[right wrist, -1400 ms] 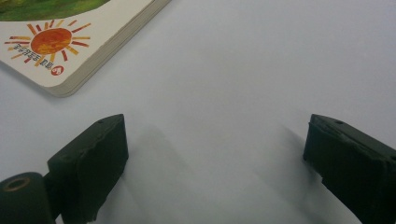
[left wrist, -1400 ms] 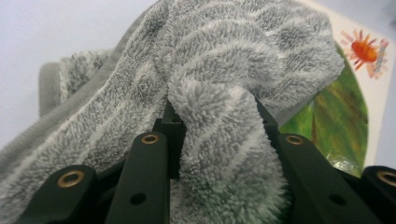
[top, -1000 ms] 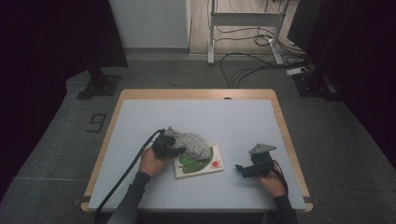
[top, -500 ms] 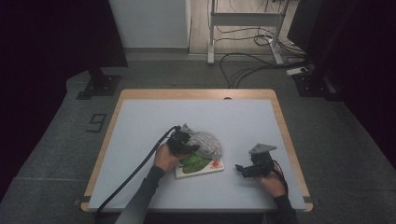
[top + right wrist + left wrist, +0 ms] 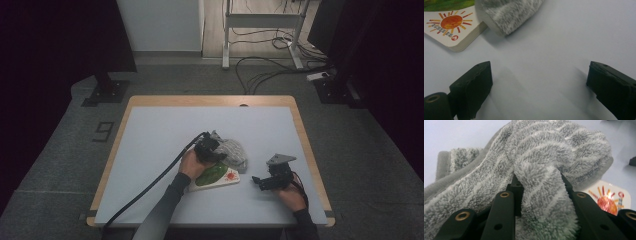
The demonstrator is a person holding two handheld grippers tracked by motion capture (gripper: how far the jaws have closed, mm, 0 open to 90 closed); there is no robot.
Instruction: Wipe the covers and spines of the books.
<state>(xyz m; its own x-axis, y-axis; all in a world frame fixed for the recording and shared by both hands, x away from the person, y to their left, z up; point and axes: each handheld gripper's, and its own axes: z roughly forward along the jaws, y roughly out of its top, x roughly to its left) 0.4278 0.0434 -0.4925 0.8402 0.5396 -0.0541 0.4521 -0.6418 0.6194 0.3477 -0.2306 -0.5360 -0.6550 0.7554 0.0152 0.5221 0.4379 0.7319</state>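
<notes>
Left gripper dragged towel rightward, fingers clamped on it; right gripper fingers apart.

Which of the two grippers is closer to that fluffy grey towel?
The left. The left gripper is clamped on a fold of the grey towel. The right gripper sits open on the table, apart from the towel.

Table: big and flat – pale grey top, light wooden edge all around.
Book: lies flat on the table near the front, thick pages, a green shape and an orange sun on it.
Towel: grey and fluffy – bunched up, one edge over the book.
</notes>
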